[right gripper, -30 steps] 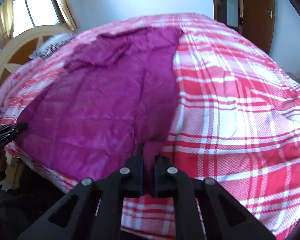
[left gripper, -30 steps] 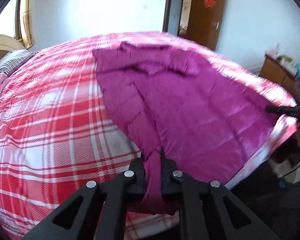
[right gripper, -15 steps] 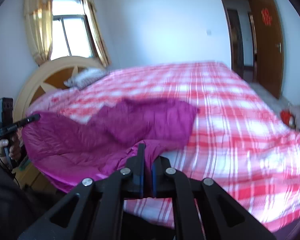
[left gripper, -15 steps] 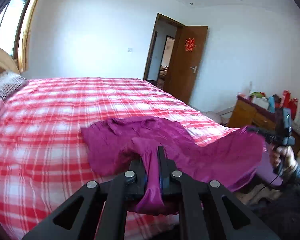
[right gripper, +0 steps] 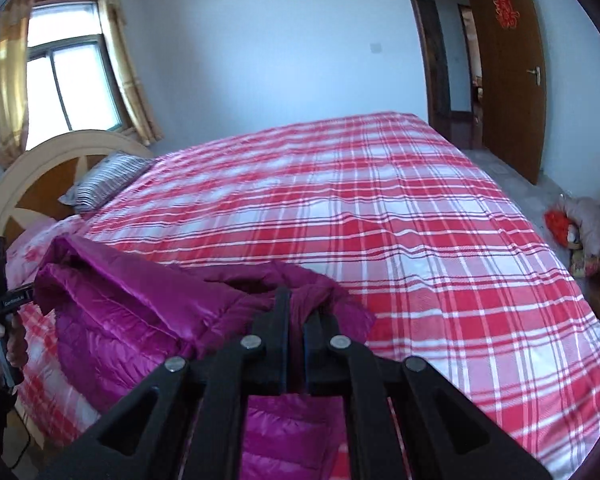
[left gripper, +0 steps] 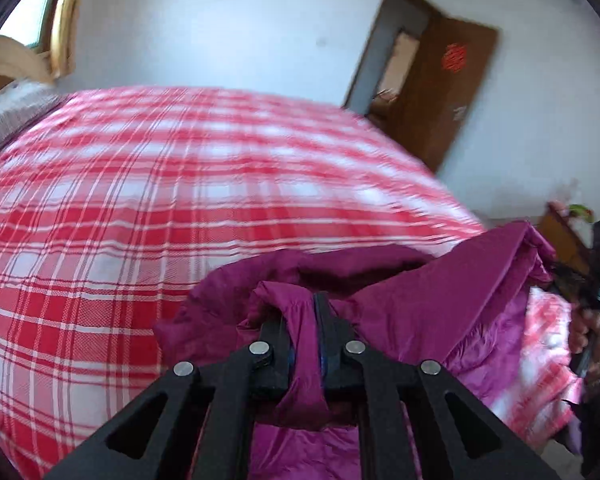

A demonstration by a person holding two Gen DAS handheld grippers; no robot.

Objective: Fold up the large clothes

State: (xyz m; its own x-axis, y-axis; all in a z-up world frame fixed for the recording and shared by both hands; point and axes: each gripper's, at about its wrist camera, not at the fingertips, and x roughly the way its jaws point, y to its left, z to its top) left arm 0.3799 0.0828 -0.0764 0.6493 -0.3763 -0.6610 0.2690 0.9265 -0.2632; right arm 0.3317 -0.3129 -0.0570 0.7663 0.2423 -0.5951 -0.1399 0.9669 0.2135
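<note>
Between each tool's [left gripper: 305, 320] closed jaws, bunched magenta jacket [left gripper: 440, 292].

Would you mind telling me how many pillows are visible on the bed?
1: a striped pillow lies at the head of the bed, beside the wooden headboard. Others may be hidden outside the views.

- Left tool [left gripper: 305, 320]: jaws drawn together, clamped on a bunched fold of the magenta jacket [left gripper: 440, 292], which hangs down between the fingers. Tool angled downward.
- Right tool [right gripper: 296, 312]: jaws drawn together, gripping a gathered fold of the same jacket. Tool angled downward.
- Right hand [left gripper: 598, 344]: seen at the right edge of the left wrist view, wrapped around its tool's handle.
- Left hand [right gripper: 4, 340]: seen at the left edge of the right wrist view, fingers curled around its handle.
</note>
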